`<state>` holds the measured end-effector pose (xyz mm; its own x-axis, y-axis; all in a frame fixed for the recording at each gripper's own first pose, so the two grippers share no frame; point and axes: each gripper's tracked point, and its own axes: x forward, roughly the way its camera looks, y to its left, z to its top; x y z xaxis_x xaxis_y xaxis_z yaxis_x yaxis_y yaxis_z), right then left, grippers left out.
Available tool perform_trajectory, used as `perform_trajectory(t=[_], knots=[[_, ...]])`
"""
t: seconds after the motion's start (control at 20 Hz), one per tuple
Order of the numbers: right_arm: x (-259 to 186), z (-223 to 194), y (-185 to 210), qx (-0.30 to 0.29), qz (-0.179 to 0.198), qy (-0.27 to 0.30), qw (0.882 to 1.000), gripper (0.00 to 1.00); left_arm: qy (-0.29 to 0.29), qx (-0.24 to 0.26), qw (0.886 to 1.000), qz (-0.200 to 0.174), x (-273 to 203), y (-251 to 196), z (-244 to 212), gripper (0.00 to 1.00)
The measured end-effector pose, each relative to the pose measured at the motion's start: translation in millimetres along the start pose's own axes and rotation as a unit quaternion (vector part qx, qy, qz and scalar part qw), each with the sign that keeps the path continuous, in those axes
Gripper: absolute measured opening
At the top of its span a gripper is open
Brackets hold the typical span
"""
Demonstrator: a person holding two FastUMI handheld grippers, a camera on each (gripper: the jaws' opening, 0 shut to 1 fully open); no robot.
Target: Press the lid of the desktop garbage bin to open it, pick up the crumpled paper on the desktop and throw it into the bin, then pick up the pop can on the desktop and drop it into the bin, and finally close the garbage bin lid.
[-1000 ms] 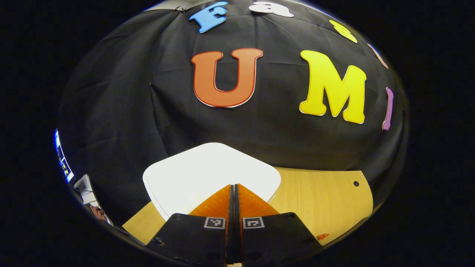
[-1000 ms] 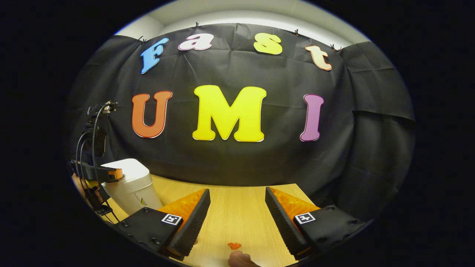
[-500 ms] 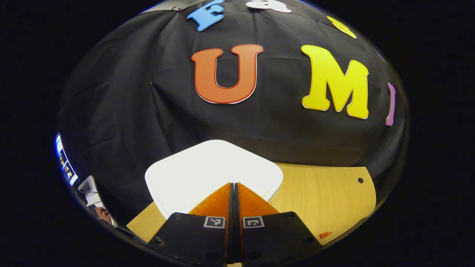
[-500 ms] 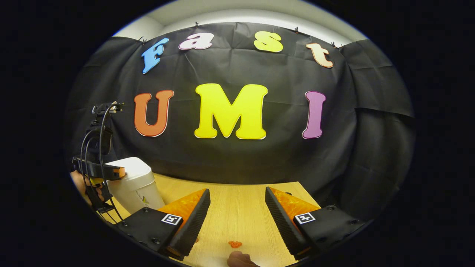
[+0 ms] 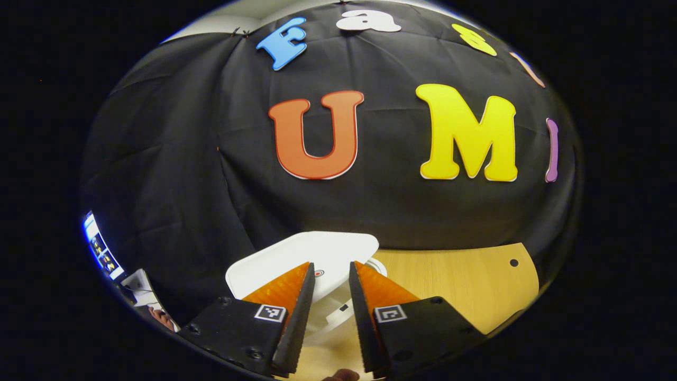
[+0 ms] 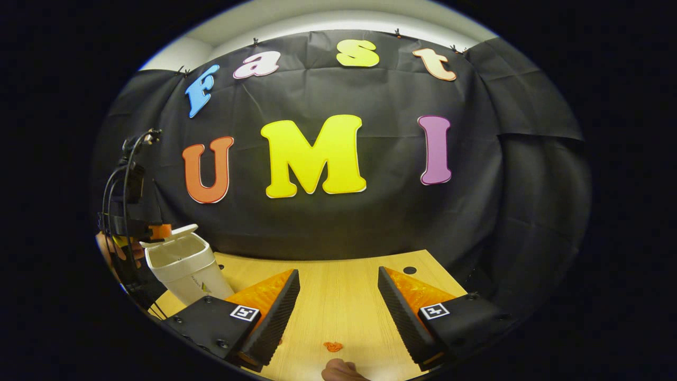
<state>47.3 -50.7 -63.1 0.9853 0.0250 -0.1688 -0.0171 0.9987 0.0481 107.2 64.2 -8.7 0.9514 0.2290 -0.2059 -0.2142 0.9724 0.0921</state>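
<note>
The white desktop bin (image 6: 188, 270) stands at the table's left with its lid (image 6: 168, 235) popped up at a slant. In the left gripper view the raised lid (image 5: 301, 254) tilts just beyond my left gripper (image 5: 330, 269), whose fingers are open and hold nothing; part of the bin's rim (image 5: 376, 265) shows beside it. From the right gripper view, the left gripper (image 6: 157, 231) hovers at the lid's near edge, held by a hand (image 6: 108, 248). My right gripper (image 6: 338, 296) is open and empty over the wooden table (image 6: 338, 275).
A small orange scrap (image 6: 333, 346) lies on the table near my right gripper, and a fingertip (image 6: 341, 373) shows at the bottom edge. A cable hole (image 6: 410, 270) marks the table's back right. The black cloth wall stands close behind the bin.
The bin lid was flat and shut; now it has sprung up. My left gripper went from shut on top of the lid to open and drew back slightly. The right gripper barely moved.
</note>
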Motion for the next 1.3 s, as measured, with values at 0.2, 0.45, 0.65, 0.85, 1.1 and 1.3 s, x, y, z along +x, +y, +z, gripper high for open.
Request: perform_trajectory(t=[0.2,0.45,0.65,0.85,1.1,1.3], knots=[[-2,-9,-28,0.0,0.008,0.005,1.0,0.94,-0.018,-0.016,1.0,-0.003,-27,-17,10,0.72],[-7,-25,-42,-0.02,0.058,0.014,0.998,0.94,0.007,-0.058,0.998,-0.019,-59,-45,-14,0.78],[-7,-55,-53,-0.03,0.079,0.043,0.995,0.94,0.02,-0.07,0.997,-0.025,-80,-60,-51,1.0],[1,-99,-62,-0.018,0.063,0.096,0.993,0.94,0.053,-0.051,0.995,-0.061,-99,-75,-103,1.0],[20,-152,-54,0.024,0.033,0.177,0.983,0.96,0.083,0.004,0.989,-0.12,-112,-92,-156,1.0],[41,-199,-44,0.016,0.01,0.227,0.974,0.96,0.128,0.029,0.98,-0.149,-117,-97,-202,1.0]])
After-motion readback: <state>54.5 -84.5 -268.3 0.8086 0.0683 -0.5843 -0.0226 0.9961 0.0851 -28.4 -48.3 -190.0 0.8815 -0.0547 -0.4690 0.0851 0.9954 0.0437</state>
